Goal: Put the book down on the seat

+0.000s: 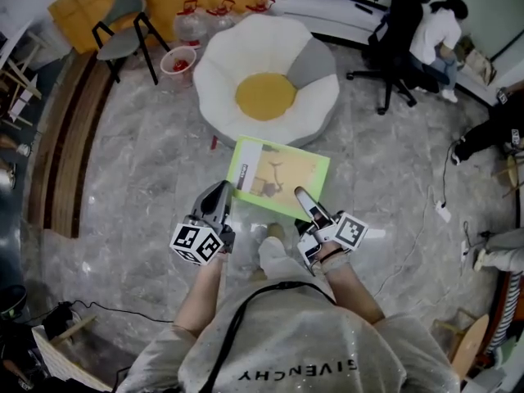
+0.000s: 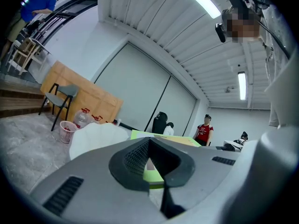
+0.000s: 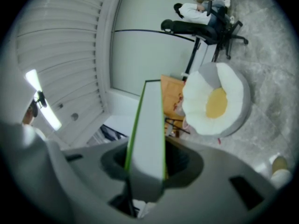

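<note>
Right gripper view: the right gripper (image 3: 145, 168) has its jaws clamped on the near edge of the green-covered book (image 3: 150, 125), which runs edge-on away from the camera. In the left gripper view, the left gripper (image 2: 152, 166) is closed on the book's other near corner. The head view shows both forearms reaching forward from the person's torso, with the grippers roughly level and set at the book's two near corners. The book is held flat above the floor. Its far edge lies close to the near rim of the white petal-shaped seat (image 1: 221, 80) with a yellow centre, and it is not on the seat. The floor (image 1: 139, 203) is grey marble-patterned tile, bare between the person and the seat. A pink bin (image 1: 178, 60) and water jugs (image 1: 190, 21) stand just beyond the seat's left side, with a grey chair (image 1: 123, 23) further left. A black office chair (image 1: 401, 23) and a seated person (image 1: 434, 31) are well apart to the right. A cable (image 1: 426, 219) trails on the floor at right.
</note>
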A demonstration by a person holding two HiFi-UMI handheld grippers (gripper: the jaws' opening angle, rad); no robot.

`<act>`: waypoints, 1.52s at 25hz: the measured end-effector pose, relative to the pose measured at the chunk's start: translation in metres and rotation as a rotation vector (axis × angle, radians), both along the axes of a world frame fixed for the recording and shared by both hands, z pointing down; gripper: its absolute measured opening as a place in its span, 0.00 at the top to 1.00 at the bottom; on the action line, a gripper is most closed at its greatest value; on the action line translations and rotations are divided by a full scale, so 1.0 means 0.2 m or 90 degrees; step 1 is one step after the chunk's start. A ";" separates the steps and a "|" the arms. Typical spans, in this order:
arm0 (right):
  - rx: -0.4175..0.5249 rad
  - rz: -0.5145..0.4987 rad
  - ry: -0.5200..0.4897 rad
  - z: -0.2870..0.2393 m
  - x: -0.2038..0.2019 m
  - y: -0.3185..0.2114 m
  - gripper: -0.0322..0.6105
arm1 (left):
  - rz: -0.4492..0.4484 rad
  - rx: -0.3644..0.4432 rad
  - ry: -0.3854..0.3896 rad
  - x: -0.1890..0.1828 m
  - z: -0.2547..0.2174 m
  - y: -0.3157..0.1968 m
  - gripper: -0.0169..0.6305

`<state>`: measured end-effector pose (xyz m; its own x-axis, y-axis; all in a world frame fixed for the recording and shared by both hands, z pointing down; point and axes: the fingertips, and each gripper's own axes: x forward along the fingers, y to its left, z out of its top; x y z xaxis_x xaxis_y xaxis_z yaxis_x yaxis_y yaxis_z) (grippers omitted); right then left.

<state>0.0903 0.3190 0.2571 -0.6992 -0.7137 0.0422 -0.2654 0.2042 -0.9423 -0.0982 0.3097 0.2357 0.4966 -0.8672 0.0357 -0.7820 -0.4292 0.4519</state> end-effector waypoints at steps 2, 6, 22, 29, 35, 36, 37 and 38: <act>0.004 0.001 -0.001 0.01 0.00 -0.02 0.72 | -0.001 0.003 0.001 0.00 0.01 -0.01 0.94; 0.007 0.003 -0.002 0.01 -0.01 0.01 0.72 | -0.001 0.005 0.001 -0.03 0.02 0.01 0.94; -0.016 -0.024 -0.003 0.08 0.13 -0.41 0.72 | -0.036 -0.020 0.002 0.08 0.10 -0.36 0.94; -0.020 -0.026 0.002 0.12 0.14 -0.51 0.72 | -0.038 -0.020 0.001 0.08 0.11 -0.48 0.94; -0.025 -0.016 0.003 0.11 0.12 -0.68 0.72 | -0.016 -0.015 0.010 0.09 0.11 -0.68 0.94; -0.028 -0.012 0.002 0.11 0.11 -0.72 0.72 | -0.013 -0.014 0.011 0.09 0.12 -0.73 0.94; -0.030 -0.010 0.003 0.11 0.11 -0.76 0.72 | -0.011 -0.013 0.011 0.08 0.11 -0.78 0.94; -0.030 -0.010 0.004 0.11 0.11 -0.80 0.72 | -0.009 -0.012 0.012 0.08 0.11 -0.83 0.94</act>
